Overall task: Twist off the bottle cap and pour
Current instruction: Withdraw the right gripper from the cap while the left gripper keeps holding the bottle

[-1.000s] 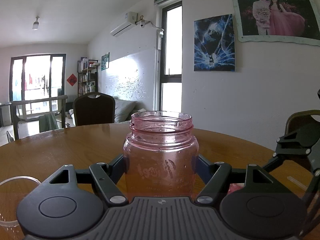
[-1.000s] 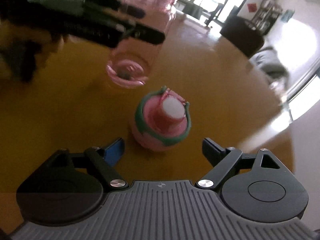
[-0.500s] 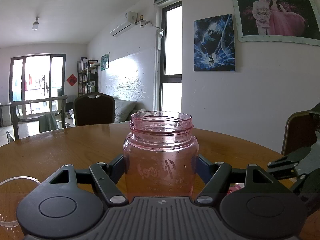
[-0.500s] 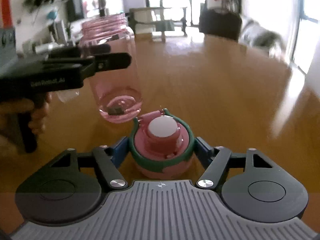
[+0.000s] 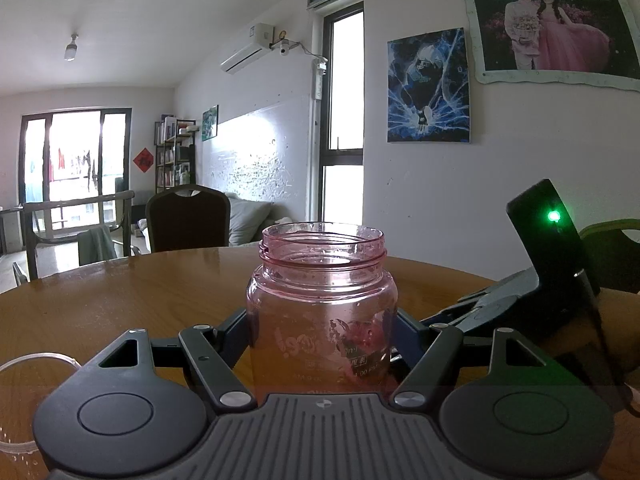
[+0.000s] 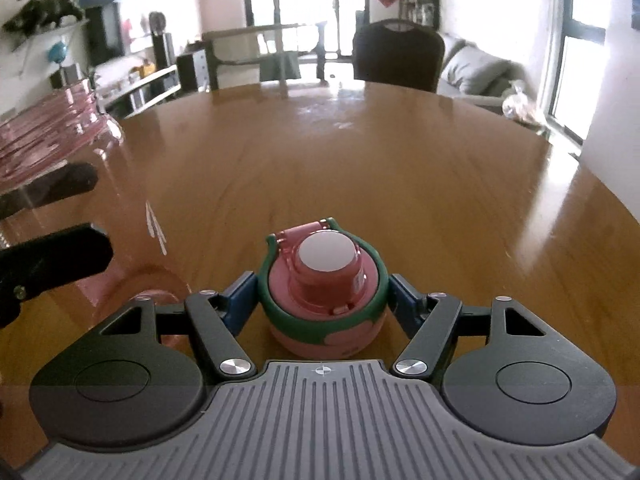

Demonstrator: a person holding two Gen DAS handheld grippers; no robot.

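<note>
A pink see-through bottle (image 5: 322, 320) stands upright on the wooden table with its threaded mouth uncapped. My left gripper (image 5: 322, 322) is shut on its body, one finger on each side. In the right wrist view the same bottle (image 6: 80, 152) shows at the far left, with the left gripper's dark fingers (image 6: 52, 258) across it. The pink cap (image 6: 326, 258), with a green band and a white top, sits on the table just right of the bottle. My right gripper (image 6: 322, 296) is shut on the cap, its blue pads (image 6: 240, 296) against the green band.
The round wooden table (image 6: 360, 152) stretches far ahead of the cap. A clear plastic cup rim (image 5: 24, 362) lies at the bottle's left. The right gripper's housing (image 5: 556, 264), green light on, sits close on the bottle's right. A dark chair (image 6: 396, 56) stands at the far edge.
My right gripper has come down from above to table level, and its open fingers have closed onto the cap. The left gripper and bottle have stayed still.
</note>
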